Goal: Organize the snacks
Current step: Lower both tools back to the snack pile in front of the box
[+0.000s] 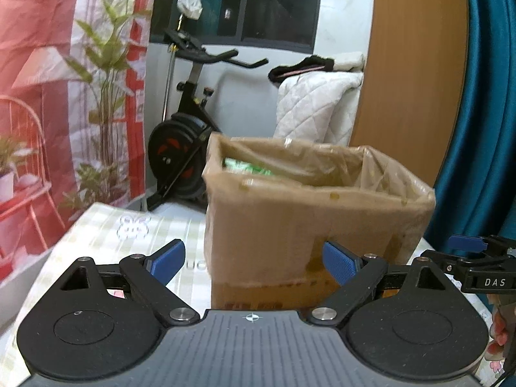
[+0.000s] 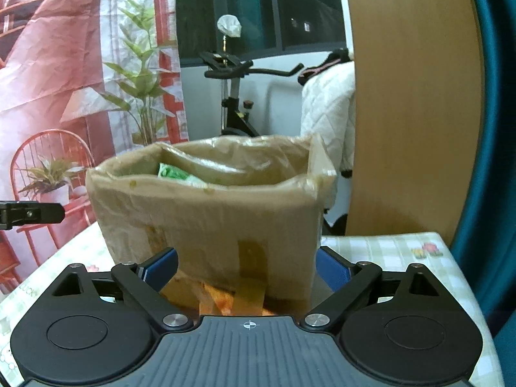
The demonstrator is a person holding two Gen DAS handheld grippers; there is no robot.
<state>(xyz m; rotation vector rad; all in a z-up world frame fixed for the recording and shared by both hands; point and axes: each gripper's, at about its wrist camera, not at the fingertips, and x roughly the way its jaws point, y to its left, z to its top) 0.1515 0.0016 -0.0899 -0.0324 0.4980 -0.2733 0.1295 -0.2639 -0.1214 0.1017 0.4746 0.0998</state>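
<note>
1. A green snack packet (image 2: 172,172) lies inside the plastic-lined cardboard box (image 2: 209,213), which stands on the checked counter (image 2: 387,248).
2. The left gripper (image 1: 254,262) faces the box with jaws wide and empty.
3. The right gripper (image 2: 246,266) does likewise.

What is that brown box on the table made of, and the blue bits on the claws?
The box looks like matte brown cardboard, patched with tape and lined with thin, glossy clear plastic folded over its rim. The blue pads look like textured rubber or soft plastic; which one is unclear.
</note>
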